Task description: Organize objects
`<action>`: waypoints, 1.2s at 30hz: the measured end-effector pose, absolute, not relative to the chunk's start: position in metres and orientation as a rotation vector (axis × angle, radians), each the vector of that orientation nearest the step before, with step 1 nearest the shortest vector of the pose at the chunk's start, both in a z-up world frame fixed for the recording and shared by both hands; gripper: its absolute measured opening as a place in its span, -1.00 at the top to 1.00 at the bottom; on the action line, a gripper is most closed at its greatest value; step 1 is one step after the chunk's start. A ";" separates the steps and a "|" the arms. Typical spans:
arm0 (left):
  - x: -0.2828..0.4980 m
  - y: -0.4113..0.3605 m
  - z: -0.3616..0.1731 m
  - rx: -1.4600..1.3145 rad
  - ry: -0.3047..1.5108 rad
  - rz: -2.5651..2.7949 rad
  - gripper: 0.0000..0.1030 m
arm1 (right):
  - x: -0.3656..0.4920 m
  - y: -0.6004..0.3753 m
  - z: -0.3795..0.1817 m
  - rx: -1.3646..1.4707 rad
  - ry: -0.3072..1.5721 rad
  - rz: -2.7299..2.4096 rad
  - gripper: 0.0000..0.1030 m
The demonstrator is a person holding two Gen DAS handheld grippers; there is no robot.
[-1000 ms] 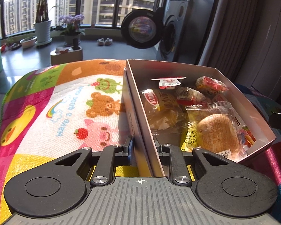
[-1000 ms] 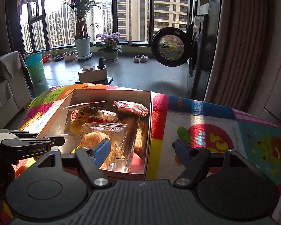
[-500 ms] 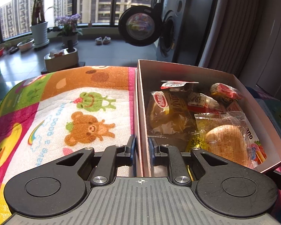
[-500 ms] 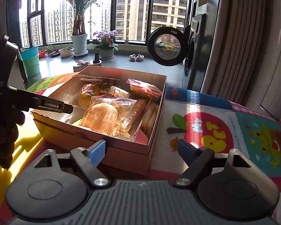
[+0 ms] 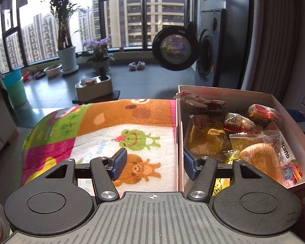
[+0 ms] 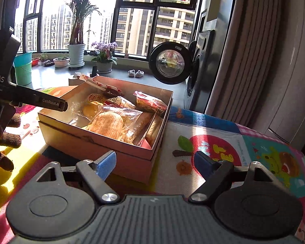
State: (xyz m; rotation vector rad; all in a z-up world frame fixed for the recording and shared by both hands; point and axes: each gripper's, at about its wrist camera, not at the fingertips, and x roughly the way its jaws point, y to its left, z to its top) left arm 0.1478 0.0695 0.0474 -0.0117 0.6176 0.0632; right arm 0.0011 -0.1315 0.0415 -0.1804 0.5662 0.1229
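A pink cardboard box (image 5: 223,95) filled with several wrapped snacks stands on a colourful cartoon mat (image 5: 111,126). A bagged bread roll (image 5: 260,156) lies nearest, and a red packet (image 5: 262,110) lies at the back. My left gripper (image 5: 155,164) is open, its fingers standing either side of the box's left wall without touching it. In the right wrist view the box (image 6: 91,140) sits ahead with the roll (image 6: 107,124) on top. My right gripper (image 6: 155,163) is open and empty, just short of the box's near corner. The left gripper (image 6: 60,105), held by a gloved hand, reaches the box's left rim.
The mat (image 6: 233,142) ends at the table's right edge. Beyond the table are a washing machine with its round door (image 5: 177,48) open, potted plants (image 5: 67,59), a teal bucket (image 5: 16,89), a low stand (image 5: 95,87) and a curtain (image 6: 254,61).
My left gripper, shut on the box's left wall half a second ago, has opened. The right gripper stayed open and has risen and drawn back from the box.
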 end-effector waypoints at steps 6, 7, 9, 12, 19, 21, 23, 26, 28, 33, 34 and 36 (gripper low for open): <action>0.047 0.070 0.078 -0.077 0.464 0.029 -0.23 | -0.053 -0.137 0.042 -0.090 0.612 0.131 -1.00; 0.034 0.069 0.075 -0.074 0.486 0.010 -0.23 | -0.060 -0.137 0.037 -0.076 0.633 0.134 -1.00; -0.002 0.058 0.058 -0.025 0.576 -0.053 -0.23 | -0.073 -0.135 0.026 -0.061 0.672 0.130 -1.00; -0.033 0.044 0.029 0.041 0.652 -0.087 -0.23 | -0.083 -0.130 0.009 -0.064 0.712 0.097 -1.00; -0.039 0.029 0.005 0.048 0.650 -0.058 -0.27 | -0.078 -0.138 -0.013 -0.024 0.764 0.066 -1.00; -0.038 0.028 0.005 0.047 0.650 -0.049 -0.28 | -0.080 -0.137 -0.014 -0.019 0.752 0.060 -1.00; -0.043 0.026 0.004 0.063 0.645 -0.043 -0.27 | -0.084 -0.136 -0.016 -0.014 0.732 0.047 -1.00; -0.043 0.028 0.003 0.045 0.648 -0.051 -0.27 | -0.087 -0.135 -0.018 -0.009 0.710 0.032 -1.00; -0.043 0.031 0.002 0.026 0.650 -0.057 -0.26 | -0.087 -0.135 -0.018 -0.007 0.703 0.026 -1.00; -0.043 0.026 0.002 0.040 0.648 -0.046 -0.26 | -0.086 -0.134 -0.018 -0.015 0.696 0.023 -1.00; -0.043 0.027 0.002 0.029 0.650 -0.043 -0.26 | -0.085 -0.134 -0.018 -0.018 0.696 0.024 -1.00; -0.043 0.026 0.002 0.020 0.650 -0.037 -0.26 | -0.085 -0.134 -0.019 -0.017 0.696 0.027 -1.00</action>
